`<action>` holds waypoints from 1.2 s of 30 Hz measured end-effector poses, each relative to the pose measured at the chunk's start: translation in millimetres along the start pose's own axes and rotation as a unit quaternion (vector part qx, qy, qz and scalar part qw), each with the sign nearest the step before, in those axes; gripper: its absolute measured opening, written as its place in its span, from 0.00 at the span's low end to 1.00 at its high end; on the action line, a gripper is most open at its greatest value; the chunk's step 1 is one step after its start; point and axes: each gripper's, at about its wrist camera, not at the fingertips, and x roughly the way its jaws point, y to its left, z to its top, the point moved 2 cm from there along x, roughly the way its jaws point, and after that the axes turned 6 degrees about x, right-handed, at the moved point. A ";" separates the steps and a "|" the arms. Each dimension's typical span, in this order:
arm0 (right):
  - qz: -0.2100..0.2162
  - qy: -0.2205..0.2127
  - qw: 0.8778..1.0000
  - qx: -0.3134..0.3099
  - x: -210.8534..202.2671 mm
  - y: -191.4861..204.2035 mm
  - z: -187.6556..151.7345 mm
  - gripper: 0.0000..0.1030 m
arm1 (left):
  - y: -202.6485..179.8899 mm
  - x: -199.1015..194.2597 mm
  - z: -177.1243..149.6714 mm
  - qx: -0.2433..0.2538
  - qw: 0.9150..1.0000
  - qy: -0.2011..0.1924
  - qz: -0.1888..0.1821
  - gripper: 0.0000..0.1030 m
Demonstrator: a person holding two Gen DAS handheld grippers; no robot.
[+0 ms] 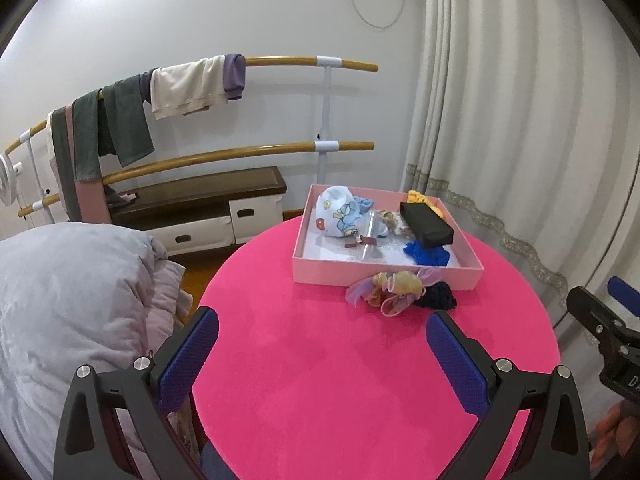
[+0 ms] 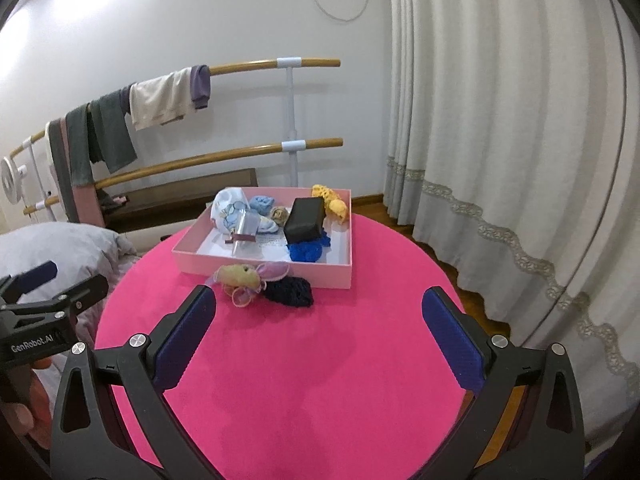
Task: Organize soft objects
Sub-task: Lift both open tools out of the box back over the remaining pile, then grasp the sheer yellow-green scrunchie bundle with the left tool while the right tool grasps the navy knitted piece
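Covering the foreground, a round pink table [image 1: 320,380] is lying beneath both tools: the left gripper [image 1: 322,338] and right gripper [image 2: 319,316] are hovering wide open and empty. Just beyond them, a pastel scrunchie [image 1: 394,290] and a dark knitted piece [image 2: 289,293] are resting against the pink tray [image 1: 384,276], which is holding other soft items.
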 end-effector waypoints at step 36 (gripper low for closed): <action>-0.021 0.111 0.993 0.021 101.7 -37.4 -35.0 1.00 | -31.4 174.0 19.5 -0.024 0.991 0.101 -0.081 1.00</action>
